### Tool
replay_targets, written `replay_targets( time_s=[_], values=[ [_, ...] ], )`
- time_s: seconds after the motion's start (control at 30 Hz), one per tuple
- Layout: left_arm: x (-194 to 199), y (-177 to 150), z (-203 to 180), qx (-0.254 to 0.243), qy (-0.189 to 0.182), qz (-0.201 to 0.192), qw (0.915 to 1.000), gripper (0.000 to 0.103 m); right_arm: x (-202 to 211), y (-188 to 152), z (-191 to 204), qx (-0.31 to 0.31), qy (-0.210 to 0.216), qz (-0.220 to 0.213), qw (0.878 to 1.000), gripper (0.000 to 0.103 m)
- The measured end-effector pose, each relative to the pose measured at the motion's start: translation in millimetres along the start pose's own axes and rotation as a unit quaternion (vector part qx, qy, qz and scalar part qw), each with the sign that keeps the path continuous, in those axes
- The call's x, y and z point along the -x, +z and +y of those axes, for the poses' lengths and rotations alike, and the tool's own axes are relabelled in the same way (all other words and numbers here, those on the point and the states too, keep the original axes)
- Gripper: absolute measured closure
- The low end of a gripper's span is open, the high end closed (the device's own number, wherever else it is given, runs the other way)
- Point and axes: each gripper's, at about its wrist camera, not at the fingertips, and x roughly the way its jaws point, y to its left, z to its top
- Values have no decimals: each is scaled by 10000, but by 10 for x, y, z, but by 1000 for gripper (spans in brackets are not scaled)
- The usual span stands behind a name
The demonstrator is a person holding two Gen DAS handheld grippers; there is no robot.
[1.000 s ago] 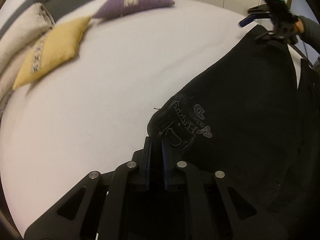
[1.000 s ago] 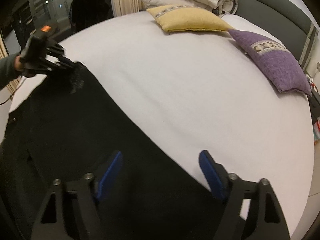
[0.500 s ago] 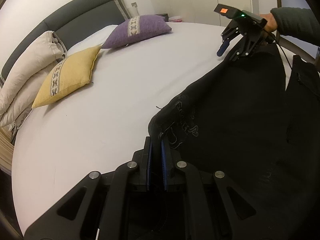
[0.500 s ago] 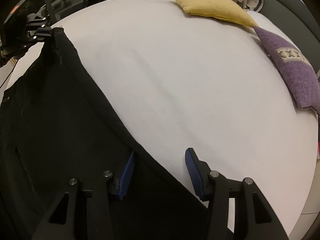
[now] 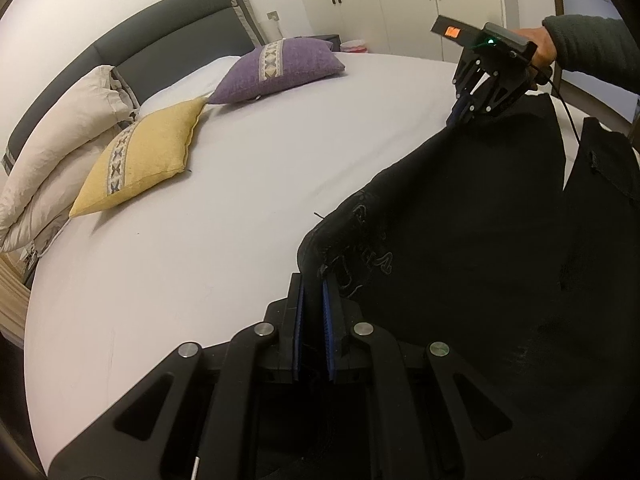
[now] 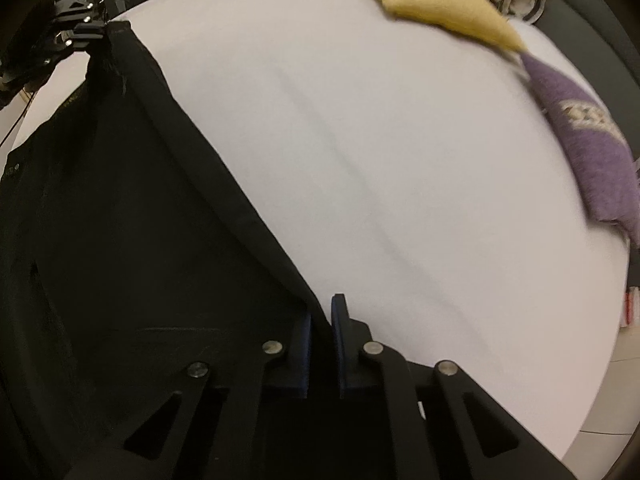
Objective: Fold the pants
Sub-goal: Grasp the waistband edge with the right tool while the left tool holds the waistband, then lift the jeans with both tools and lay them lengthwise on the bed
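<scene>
Black pants (image 5: 460,240) lie over the near side of a white bed (image 5: 240,200), their upper edge stretched between my two grippers. My left gripper (image 5: 312,292) is shut on a bunched corner with pale embroidered lettering. In its view my right gripper (image 5: 460,114) grips the far corner, held by a hand in a grey sleeve (image 5: 588,48). In the right wrist view the jaws of my right gripper (image 6: 322,312) are closing, and its blue pads press on the hem of the pants (image 6: 120,200). My left gripper (image 6: 100,34) holds the other end at top left.
A yellow pillow (image 5: 140,160), a purple pillow (image 5: 276,68) and cream pillows (image 5: 52,152) lie by the grey headboard (image 5: 168,28). White wardrobe doors (image 5: 400,0) stand behind. The yellow pillow (image 6: 440,4) and purple pillow (image 6: 588,152) line the bed's far right side.
My right gripper's jaws went from wide apart to pinched on the pants' hem. My left gripper rose with its corner, and the edge between them now hangs taut.
</scene>
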Motion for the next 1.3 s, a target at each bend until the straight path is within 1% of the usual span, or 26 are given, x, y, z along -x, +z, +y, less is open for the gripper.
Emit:
replay_targets(
  time_s=[0.2, 0.33, 0.47, 0.53, 0.63, 0.67, 0.77, 0.87, 0.97, 1.03, 1.17, 1.23, 1.3],
  values=[
    [287, -16, -129, 10, 69, -155, 9999, 96, 409, -24, 216, 251, -623, -210, 9975, 97],
    [609, -52, -271, 32, 111, -293, 9995, 96, 712, -105, 444, 369, -925, -343, 9944, 98],
    [1008, -136, -512, -30, 118, -377, 9992, 96, 1010, -348, 759, 571, -1178, -393, 9906, 98],
    [1198, -207, -656, -73, 124, -399, 9991, 96, 1158, -465, 989, 738, -1294, -372, 9881, 99],
    [1470, -374, -914, -106, 129, -397, 9991, 96, 1359, -685, 1292, 778, -1364, -418, 9867, 99],
    [1537, -439, -987, -107, 129, -393, 9991, 96, 1376, -731, 1347, 787, -1380, -433, 9863, 99],
    [1747, -685, -1288, -111, 100, -345, 9993, 96, 1420, -941, 1711, 803, -1421, -422, 9857, 99],
    [1908, -977, -1598, -56, 30, -256, 9997, 96, 1400, -1181, 2027, 653, -1323, -423, 9882, 99],
    [1963, -1262, -1886, -45, 31, -122, 9999, 96, 1275, -1380, 2318, 590, -1291, -307, 9894, 99],
    [1980, -1430, -2051, -45, 57, -37, 10000, 96, 1183, -1461, 2461, 527, -1249, -256, 9904, 99],
    [2009, -1743, -2304, 123, 37, 52, 9999, 96, 1057, -1590, 2708, 402, -1225, -187, 9915, 99],
    [2029, -1851, -2418, 109, 24, 84, 9999, 96, 990, -1656, 2841, 450, -1271, -110, 9908, 99],
    [2054, -1973, -2583, -12, 66, 131, 9999, 96, 932, -1694, 2904, 428, -1290, -42, 9907, 99]
  ],
)
